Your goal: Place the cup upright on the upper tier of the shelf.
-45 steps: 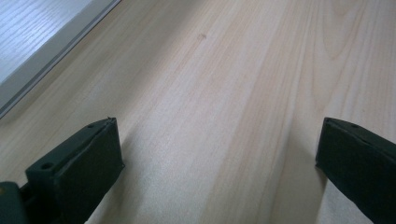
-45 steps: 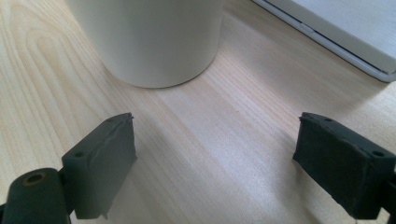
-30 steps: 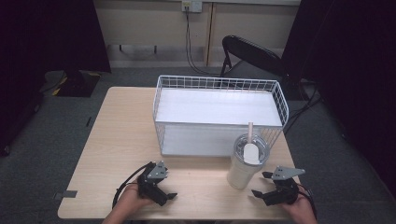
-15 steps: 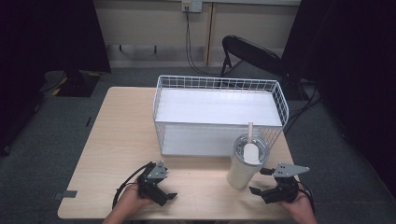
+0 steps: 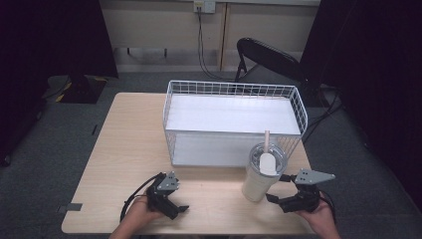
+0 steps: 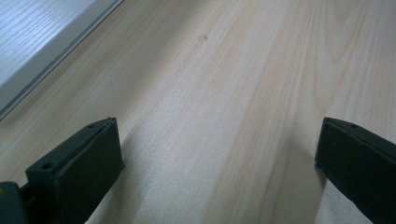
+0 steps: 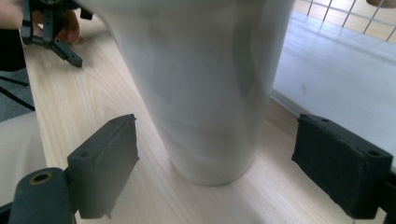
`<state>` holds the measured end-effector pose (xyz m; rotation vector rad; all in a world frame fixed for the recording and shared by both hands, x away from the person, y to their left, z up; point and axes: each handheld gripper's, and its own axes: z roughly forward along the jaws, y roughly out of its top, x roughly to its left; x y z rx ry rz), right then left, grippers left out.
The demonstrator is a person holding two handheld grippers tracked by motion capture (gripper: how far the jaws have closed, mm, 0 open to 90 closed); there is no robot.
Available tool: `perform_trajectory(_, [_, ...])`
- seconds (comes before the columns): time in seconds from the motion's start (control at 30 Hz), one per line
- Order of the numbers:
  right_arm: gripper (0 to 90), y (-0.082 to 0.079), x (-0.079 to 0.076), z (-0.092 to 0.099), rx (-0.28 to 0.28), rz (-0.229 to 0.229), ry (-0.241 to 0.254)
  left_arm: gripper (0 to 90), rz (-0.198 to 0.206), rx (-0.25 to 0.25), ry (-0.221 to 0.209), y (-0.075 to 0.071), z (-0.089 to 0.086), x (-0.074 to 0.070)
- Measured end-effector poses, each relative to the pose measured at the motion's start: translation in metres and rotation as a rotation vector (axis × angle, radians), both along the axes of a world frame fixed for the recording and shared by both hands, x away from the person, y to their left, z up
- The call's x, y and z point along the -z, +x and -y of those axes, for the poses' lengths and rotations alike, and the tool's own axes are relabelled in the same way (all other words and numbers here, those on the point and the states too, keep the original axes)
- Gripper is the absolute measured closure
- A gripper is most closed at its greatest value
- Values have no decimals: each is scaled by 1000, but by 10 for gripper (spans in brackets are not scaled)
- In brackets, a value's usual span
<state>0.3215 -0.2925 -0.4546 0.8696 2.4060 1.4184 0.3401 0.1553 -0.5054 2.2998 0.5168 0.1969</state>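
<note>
While one lidded cup (image 5: 260, 179) with one straw (image 5: 267, 138) stands before one wire basket (image 5: 234, 89), right gripper (image 5: 276, 198) and left gripper (image 5: 180, 209) jaws stand open.

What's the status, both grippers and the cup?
Left gripper open, idle on bare table. Right gripper open, fingers flanking the white plastic lidded tumbler, not touching. White wire basket close behind.
</note>
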Motion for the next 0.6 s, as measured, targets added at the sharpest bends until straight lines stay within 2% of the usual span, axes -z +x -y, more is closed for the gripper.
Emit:
perform_trajectory(0.13, [131, 3, -4, -1, -7, -1, 9, 0, 0, 0, 0, 0, 0, 0])
perform_trajectory(0.3, [130, 4, -6, -7, -27, 6, -17, 0, 0, 0, 0, 0, 0, 0])
perform_trajectory(0.4, [129, 6, -8, -10, -28, 20, -8, 0, 0, 0, 0, 0, 0, 0])
perform_trajectory(0.5, [126, 10, -9, -12, -25, 18, 28, 0, 0, 0, 0, 0, 0, 0])
perform_trajectory(0.6, [126, 11, -10, -16, -36, 35, 30, 0, 0, 0, 0, 0, 0, 0])
